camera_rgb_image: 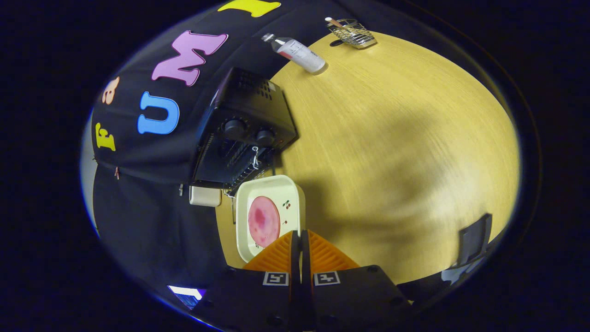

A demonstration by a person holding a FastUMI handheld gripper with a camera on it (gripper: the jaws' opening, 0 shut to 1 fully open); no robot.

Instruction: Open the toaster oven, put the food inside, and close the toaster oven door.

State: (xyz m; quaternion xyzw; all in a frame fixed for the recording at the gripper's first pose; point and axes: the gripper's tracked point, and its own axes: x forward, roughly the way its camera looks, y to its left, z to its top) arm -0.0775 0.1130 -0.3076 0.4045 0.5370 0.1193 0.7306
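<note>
At about ten o'clock from the tongs (300,237), against the booth's black cloth wall, sits the black toaster oven (244,127), its two knobs (250,131) facing this way and a small metal ring hanging at its door (254,157). The door reads as shut, though the view is tilted and dark there, so I cannot be certain; by that reading the opening step is not yet done. Just ahead of the tongs, towards eleven o'clock and close in front of the oven, lies a pale square plate (295,196) with a round pink slice of food (263,221) on it, so the food is outside the oven and nothing has been loaded. The tongs are clenched, fingers pressed together with nothing between them, their tips over the near edge of the plate. Farther off, around twelve to one o'clock on the yellow wooden surface (405,152), a white bottle (299,54) lies on its side and a wire basket (352,32) stands beyond it, both well apart from the oven. All three steps look to be left: open, load, close.
</note>
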